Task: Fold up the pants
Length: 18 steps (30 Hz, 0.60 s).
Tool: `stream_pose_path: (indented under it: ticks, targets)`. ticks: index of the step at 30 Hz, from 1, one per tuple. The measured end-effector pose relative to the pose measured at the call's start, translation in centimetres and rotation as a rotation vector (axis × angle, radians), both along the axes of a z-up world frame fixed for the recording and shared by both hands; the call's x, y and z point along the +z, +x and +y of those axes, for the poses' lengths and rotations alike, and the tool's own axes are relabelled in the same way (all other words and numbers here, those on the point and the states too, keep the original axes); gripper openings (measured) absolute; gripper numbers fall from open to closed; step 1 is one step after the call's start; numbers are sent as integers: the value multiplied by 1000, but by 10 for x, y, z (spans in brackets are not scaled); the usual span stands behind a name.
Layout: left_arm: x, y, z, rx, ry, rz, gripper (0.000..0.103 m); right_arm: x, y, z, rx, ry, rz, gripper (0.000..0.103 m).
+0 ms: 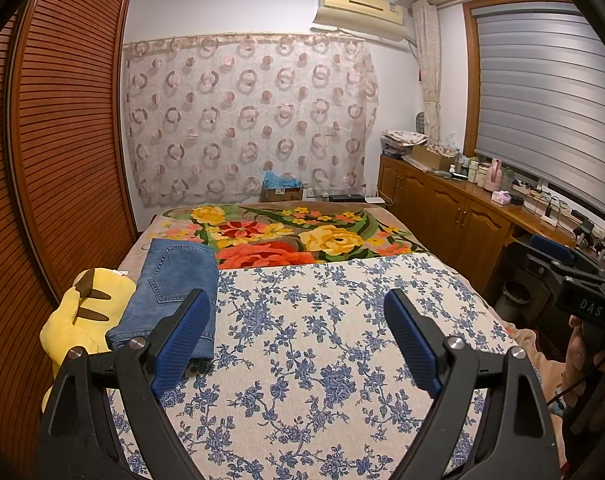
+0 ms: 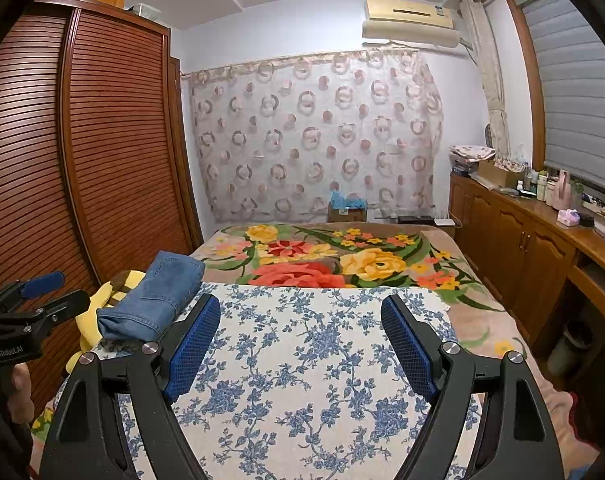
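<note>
The blue denim pants (image 1: 170, 288) lie folded in a compact stack at the left edge of the bed, partly on a yellow plush toy (image 1: 78, 320). They also show in the right wrist view (image 2: 154, 300). My left gripper (image 1: 298, 312) is open and empty, held above the blue-flowered cloth (image 1: 322, 340), with its left finger just right of the pants. My right gripper (image 2: 300, 316) is open and empty over the same cloth (image 2: 302, 360), to the right of the pants. The left gripper's body shows at the left edge of the right wrist view (image 2: 22, 312).
A bright flower blanket (image 1: 294, 236) covers the far half of the bed. A slatted wooden wardrobe (image 1: 62, 140) stands close on the left. A wooden cabinet with bottles and clutter (image 1: 462, 200) runs along the right wall. A cardboard box (image 1: 282, 190) sits beyond the bed.
</note>
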State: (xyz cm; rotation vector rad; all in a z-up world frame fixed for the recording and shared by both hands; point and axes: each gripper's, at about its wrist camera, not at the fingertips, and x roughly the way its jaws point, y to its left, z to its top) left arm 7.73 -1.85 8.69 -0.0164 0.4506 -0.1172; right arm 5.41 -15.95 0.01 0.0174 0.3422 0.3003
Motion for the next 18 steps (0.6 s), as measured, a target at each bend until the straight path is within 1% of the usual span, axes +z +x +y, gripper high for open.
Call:
stream_pose_path:
  ticks: [18]
  targets:
    - [0,-1,0,1,2,-2,89,0,-1,-2,0,1,-5,84]
